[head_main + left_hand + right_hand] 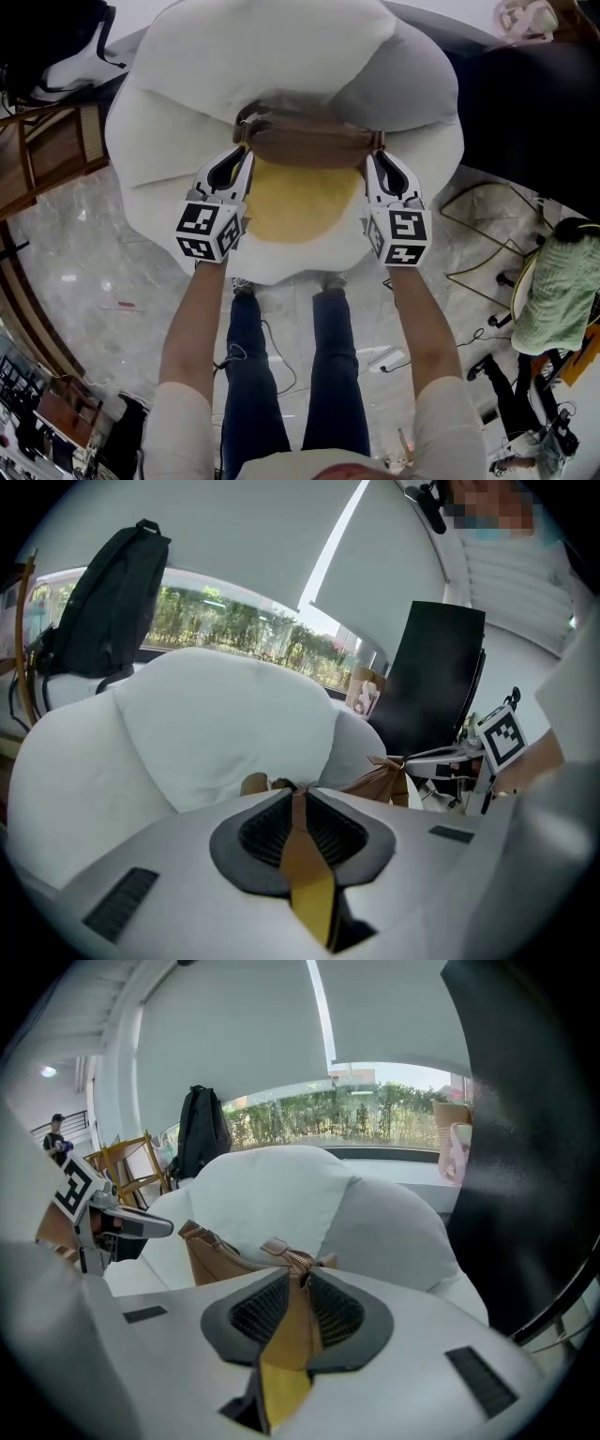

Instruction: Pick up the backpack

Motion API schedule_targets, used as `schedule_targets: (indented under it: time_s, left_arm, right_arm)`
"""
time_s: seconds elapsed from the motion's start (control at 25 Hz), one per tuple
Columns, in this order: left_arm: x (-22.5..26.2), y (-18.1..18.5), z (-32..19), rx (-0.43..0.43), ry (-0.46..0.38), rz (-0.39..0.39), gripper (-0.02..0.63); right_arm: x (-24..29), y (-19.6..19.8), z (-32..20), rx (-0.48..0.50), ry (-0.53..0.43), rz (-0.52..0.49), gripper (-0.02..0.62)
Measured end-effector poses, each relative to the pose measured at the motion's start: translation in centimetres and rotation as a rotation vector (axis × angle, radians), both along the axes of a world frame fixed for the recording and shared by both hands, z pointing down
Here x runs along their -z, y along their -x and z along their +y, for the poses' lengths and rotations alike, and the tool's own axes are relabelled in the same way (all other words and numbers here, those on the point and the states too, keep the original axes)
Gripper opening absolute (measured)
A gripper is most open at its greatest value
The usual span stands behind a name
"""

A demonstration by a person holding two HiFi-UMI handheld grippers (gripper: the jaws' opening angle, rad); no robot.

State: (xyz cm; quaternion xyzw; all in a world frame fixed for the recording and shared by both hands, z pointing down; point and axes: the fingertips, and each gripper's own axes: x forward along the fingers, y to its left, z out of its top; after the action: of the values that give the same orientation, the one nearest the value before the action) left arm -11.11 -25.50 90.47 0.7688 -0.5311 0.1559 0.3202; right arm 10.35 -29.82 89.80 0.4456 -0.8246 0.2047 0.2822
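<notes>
A backpack with a brown top [309, 145] and a yellow face [298, 202] hangs between my two grippers, in front of a big white beanbag [178, 103]. My left gripper [244, 155] is shut on the bag's left top corner. In the left gripper view its pads [267, 832] pinch a brown and yellow fold [307, 874]. My right gripper [375, 157] is shut on the right top corner; there tan fabric [292, 1321] sits between the pads [333, 1312], beside the zipper [291, 1258]. Each gripper shows in the other's view, the right gripper [450, 757] and the left gripper [127, 1224].
The white beanbag [216, 724] fills the space behind the bag. A black backpack [108, 602] hangs on a wooden chair [47, 155] at the left. A black seat [525, 103] stands at the right. A green cloth [558, 286], wire frames and cables lie on the marble floor [84, 272].
</notes>
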Motion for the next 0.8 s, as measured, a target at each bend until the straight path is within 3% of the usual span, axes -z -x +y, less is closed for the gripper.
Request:
schedule_targets:
  time_s: [0.04,0.08,0.12,0.16,0.48,0.8]
  left_arm:
    - [-0.3,0.1,0.1,0.004,0.01,0.0,0.037]
    - [-0.7,0.2,0.1,0.014,0.021,0.002,0.07]
    - [-1.1,0.3,0.1,0.028,0.033,0.01,0.198]
    - [-1.5,0.3,0.2,0.039,0.046,0.023,0.268]
    - [-4.2,-0.2,-0.1,0.023,0.118,0.041,0.29]
    - [-6.0,0.4,-1.3,0.034,0.14,0.062,0.302]
  right_arm:
    - [0.0,-0.2,-0.2,-0.017,-0.009,-0.003,0.091]
    - [0.0,-0.3,-0.4,-0.034,-0.016,-0.006,0.204]
    - [-0.1,-0.5,-0.6,-0.046,-0.017,-0.007,0.257]
    - [-0.2,-0.5,-0.7,-0.051,-0.015,-0.007,0.263]
    - [-2.3,-0.6,-1.8,-0.038,0.011,-0.029,0.313]
    - [-3.9,0.2,-2.1,-0.01,0.053,-0.048,0.319]
